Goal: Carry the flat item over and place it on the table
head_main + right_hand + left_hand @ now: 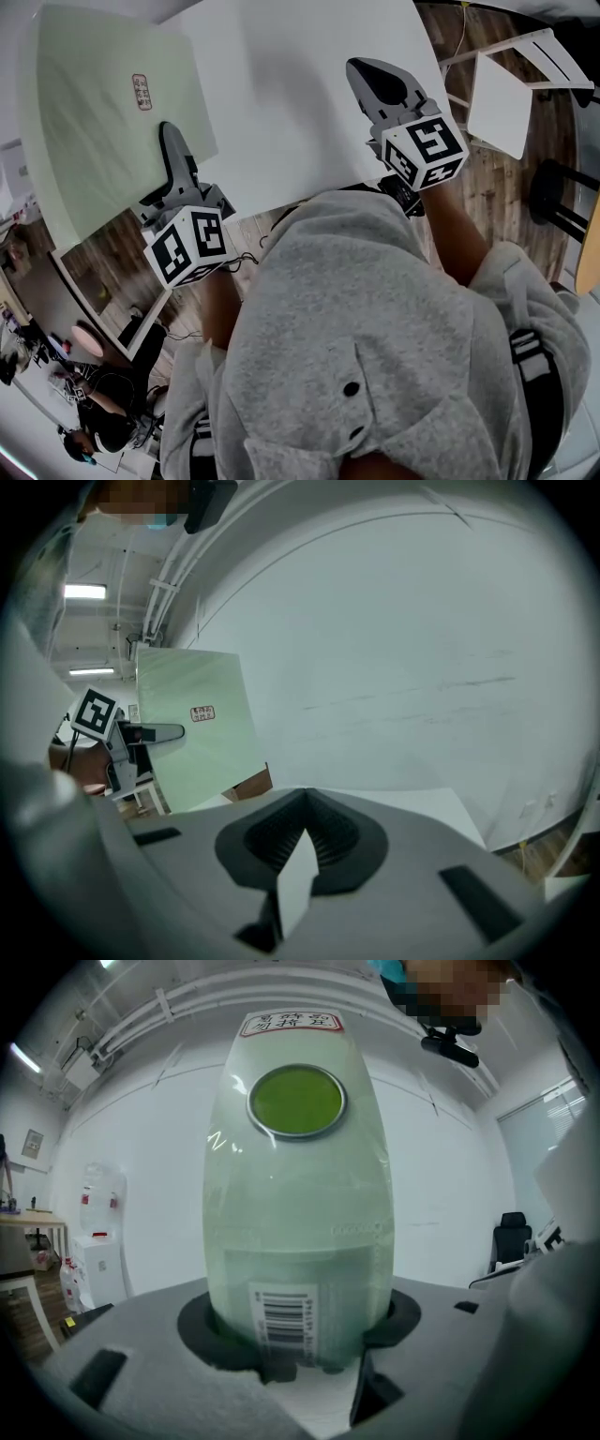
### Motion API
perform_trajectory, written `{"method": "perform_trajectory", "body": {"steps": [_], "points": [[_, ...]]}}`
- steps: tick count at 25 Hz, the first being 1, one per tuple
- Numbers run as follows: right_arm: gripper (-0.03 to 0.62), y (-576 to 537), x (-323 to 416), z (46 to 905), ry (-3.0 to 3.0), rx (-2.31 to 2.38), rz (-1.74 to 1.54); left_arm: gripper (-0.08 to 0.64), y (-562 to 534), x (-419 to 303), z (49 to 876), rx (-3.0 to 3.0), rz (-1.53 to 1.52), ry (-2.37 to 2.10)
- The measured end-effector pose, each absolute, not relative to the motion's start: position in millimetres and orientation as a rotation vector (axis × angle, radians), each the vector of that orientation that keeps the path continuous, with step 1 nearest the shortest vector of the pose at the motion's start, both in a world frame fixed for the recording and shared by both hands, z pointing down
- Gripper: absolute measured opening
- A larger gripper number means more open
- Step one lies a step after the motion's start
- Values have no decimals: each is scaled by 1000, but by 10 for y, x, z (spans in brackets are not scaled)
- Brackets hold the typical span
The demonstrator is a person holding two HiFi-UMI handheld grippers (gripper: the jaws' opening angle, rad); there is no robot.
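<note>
A large pale green flat board [112, 122] with a small red label [141, 91] tilts up at the left. My left gripper [169, 136] is shut on its near edge. In the left gripper view the board [295, 1241] rises from the jaws [300, 1344], showing a barcode and a round green sticker. A big white panel [281, 84] fills the middle. My right gripper [375, 80] is closed on the panel's near right corner. The right gripper view shows a white edge between the jaws [300, 855], the panel's face [403, 649] beyond, and the green board [197, 724] at the left.
Wooden floor [497, 197] lies below, with a white chair [511, 89] and a dark stool [558, 187] at the right. A person [94, 412] sits at the lower left. Ahead, a water dispenser [94, 1241] and an office chair [511, 1232] stand by a white wall.
</note>
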State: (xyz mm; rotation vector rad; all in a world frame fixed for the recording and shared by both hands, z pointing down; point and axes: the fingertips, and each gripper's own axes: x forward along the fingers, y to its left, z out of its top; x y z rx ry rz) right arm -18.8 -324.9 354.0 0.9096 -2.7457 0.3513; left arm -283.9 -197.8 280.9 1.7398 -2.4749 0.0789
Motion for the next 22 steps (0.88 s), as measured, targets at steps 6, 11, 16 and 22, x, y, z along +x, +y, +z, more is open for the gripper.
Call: {"method": "perform_trajectory", "body": {"steps": [6,11,16,22], "points": [[26,-3250,-192,3615,-2756,889,416,278,-2061,-2872,2757,1734,113,-2480],[25,-3362,-156,3715,-2749,893,450,276,-2216,-2881,2750,1729,127,-2478],[26,-3362,-112,3743,-2743,902,458,276,-2272,-2912,2775,1726,124,-2481],[25,-3430,-161,3736,-2718,932,447,276,-2455,-3069,2792,1737,112,-2473]]}}
